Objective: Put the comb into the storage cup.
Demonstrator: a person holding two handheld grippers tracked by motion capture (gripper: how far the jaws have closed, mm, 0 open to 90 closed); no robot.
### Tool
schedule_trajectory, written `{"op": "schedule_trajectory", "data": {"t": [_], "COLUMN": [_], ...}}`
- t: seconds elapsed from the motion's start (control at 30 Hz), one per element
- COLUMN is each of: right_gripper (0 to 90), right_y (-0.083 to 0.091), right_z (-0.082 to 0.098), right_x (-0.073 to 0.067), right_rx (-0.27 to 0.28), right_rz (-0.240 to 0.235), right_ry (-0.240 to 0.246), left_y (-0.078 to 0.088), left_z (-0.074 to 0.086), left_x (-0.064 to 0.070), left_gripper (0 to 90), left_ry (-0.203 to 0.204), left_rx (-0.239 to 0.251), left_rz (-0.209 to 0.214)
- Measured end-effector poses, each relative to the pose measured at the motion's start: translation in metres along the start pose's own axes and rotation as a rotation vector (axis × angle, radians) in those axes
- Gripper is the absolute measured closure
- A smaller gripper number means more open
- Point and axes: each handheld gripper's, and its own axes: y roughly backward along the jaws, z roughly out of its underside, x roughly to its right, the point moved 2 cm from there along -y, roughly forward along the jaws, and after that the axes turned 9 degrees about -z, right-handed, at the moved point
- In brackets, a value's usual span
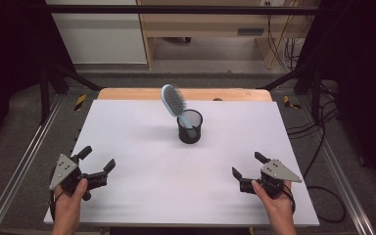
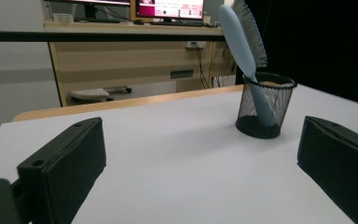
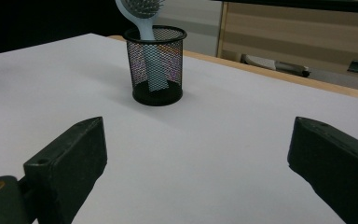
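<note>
A black mesh cup [image 1: 190,127] [image 2: 264,106] [image 3: 157,65] stands near the middle of the white table top [image 1: 142,186]. A pale blue hairbrush [image 1: 172,100] [image 2: 243,35] [image 3: 142,14] stands handle-down in it, its head leaning out to the far left. My left gripper [image 1: 97,157] [image 2: 200,158] rests open near the front left edge, held by a hand, nothing between its jaws. My right gripper [image 1: 248,164] [image 3: 198,158] is open at the front right, also empty. Both point toward the cup from well short of it.
A wooden strip [image 1: 127,93] edges the table's far side. Metal rails [image 1: 24,161] run along both sides, with cables [image 1: 323,147] on the floor at the right. A desk with monitors [image 2: 168,9] stands beyond the table.
</note>
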Motion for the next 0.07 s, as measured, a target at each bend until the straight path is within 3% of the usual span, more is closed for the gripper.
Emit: {"op": "schedule_trajectory", "data": {"t": [0.07], "right_gripper": [4.9], "right_y": [0.0], "right_z": [-0.0001], "right_x": [0.0], "right_rx": [0.0], "right_rz": [-0.001], "right_ry": [0.0], "left_y": [0.0023], "left_z": [-0.0009], "left_x": [-0.005], "left_gripper": [1.1], "left_ry": [0.035], "left_rx": [0.015], "left_rz": [-0.007]}}
